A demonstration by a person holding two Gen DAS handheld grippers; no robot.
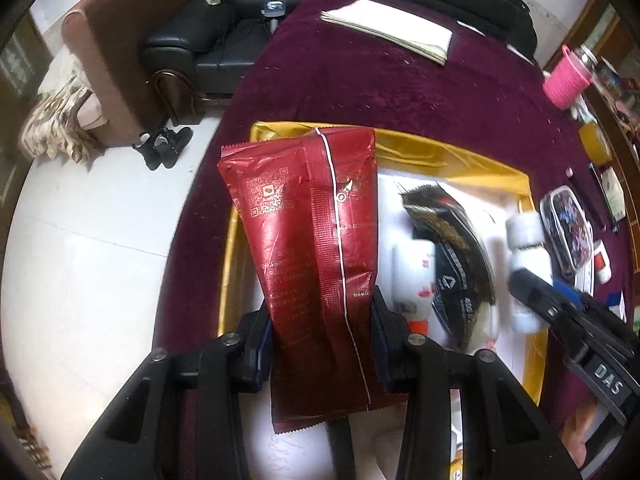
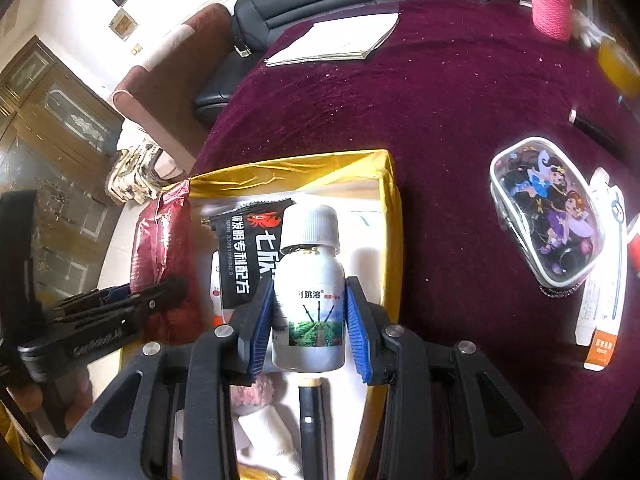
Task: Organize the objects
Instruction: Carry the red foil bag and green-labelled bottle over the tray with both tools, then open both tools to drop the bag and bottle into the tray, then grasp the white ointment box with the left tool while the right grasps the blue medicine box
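Box (image 2: pixel 394 200) sits right under both our tongs: left gripper (image 1: pixel 320 332) is clamped on the red packet (image 1: pixel 312 240), its long axis running straight ahead, and right gripper (image 2: pixel 310 320) pinches the upright white bottle (image 2: pixel 310 292) above the box's right side.

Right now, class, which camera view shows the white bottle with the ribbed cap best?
The right wrist view: the white bottle stands centred between the right gripper's blue pads, its ribbed cap and printed label sharp. The left wrist view shows the same white bottle only small and blurred at the right, over the gold box, label unreadable.
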